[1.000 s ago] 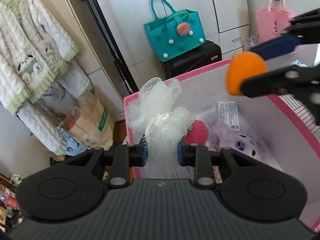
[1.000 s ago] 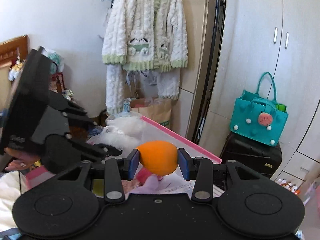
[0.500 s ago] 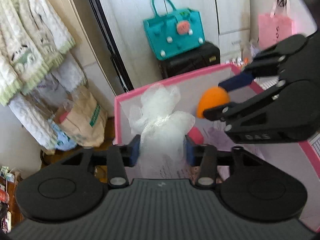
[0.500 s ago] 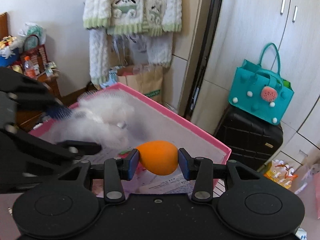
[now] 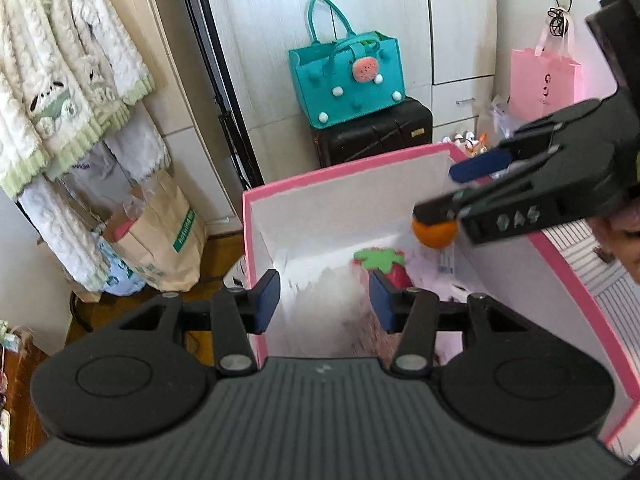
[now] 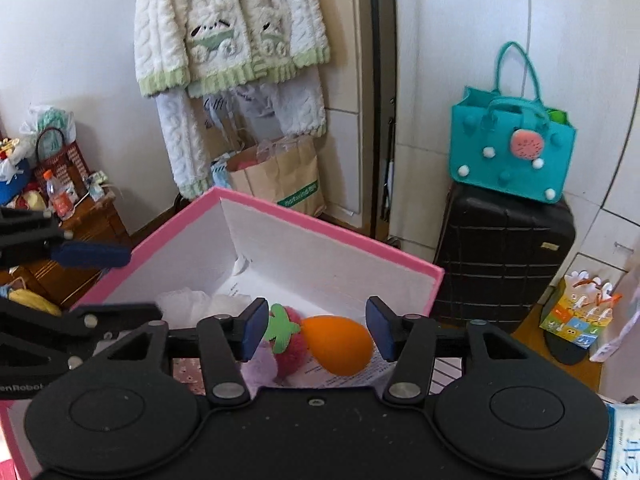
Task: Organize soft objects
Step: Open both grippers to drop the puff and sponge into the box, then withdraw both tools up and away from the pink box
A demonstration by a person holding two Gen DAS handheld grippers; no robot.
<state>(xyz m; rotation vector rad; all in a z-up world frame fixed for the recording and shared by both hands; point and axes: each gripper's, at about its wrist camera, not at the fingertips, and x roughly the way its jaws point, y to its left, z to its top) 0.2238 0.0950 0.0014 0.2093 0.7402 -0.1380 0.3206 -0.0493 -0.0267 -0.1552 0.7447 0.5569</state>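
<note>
Orange sponge [image 6: 338, 344] loose between the opening right gripper [image 6: 316, 328] pads, dropping beside the strawberry plush [image 6: 290, 338]. Left gripper [image 5: 324, 300] also parting, white mesh puff [image 5: 324, 300] blurred below, untouched, inside the pink box [image 5: 344, 168]. Best to widen fully, then lift straight up, clear of pink rims; free room overhead.

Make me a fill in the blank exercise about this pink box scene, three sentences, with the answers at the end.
1. The egg-shaped sponge between the open pads of the right hand-held gripper is coloured ____.
2. The strawberry plush lies inside the storage box, whose rim is coloured ____.
3. The teal tote bag stands on top of a black ____.

Answers: orange; pink; suitcase
</note>
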